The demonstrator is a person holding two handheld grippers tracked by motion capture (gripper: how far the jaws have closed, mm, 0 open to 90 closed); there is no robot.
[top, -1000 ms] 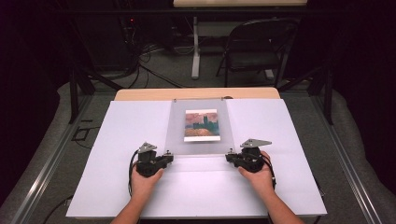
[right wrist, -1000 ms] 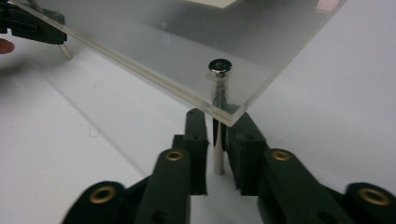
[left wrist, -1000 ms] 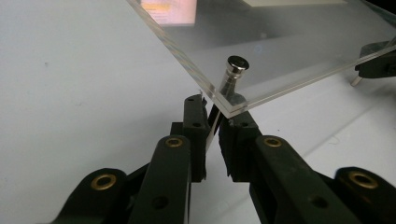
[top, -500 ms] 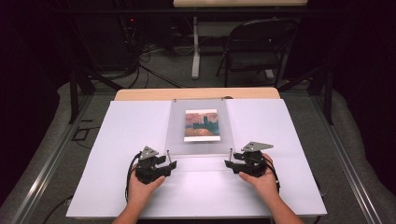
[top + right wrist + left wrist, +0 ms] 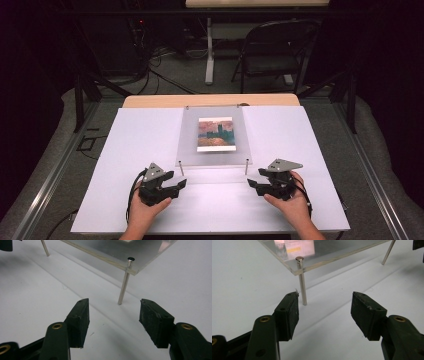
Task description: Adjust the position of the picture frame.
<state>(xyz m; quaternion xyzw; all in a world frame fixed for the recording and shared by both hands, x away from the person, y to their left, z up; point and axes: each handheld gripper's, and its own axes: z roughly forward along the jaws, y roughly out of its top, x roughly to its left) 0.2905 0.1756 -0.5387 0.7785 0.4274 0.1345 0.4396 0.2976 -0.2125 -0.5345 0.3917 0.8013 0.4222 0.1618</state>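
A clear acrylic plate (image 5: 190,145) stands raised on thin metal posts over the white table (image 5: 135,145). A small painted picture (image 5: 215,134) shows in its middle. My left gripper (image 5: 181,183) rests on the table just in front of the plate's near left post (image 5: 301,282), jaws open and empty. My right gripper (image 5: 251,184) sits in front of the near right post (image 5: 124,282), open with nothing between its fingers. Each gripper view shows a plate corner (image 5: 298,268) (image 5: 132,268) above its post.
A wooden table edge (image 5: 210,100) runs behind the white sheet. A folding chair (image 5: 272,50) and cables lie on the dark floor beyond. Black frame bars (image 5: 80,95) stand at both sides.
Both grippers have drawn back toward the near edge of the table, away from the plate's front posts. Their jaws remain open.
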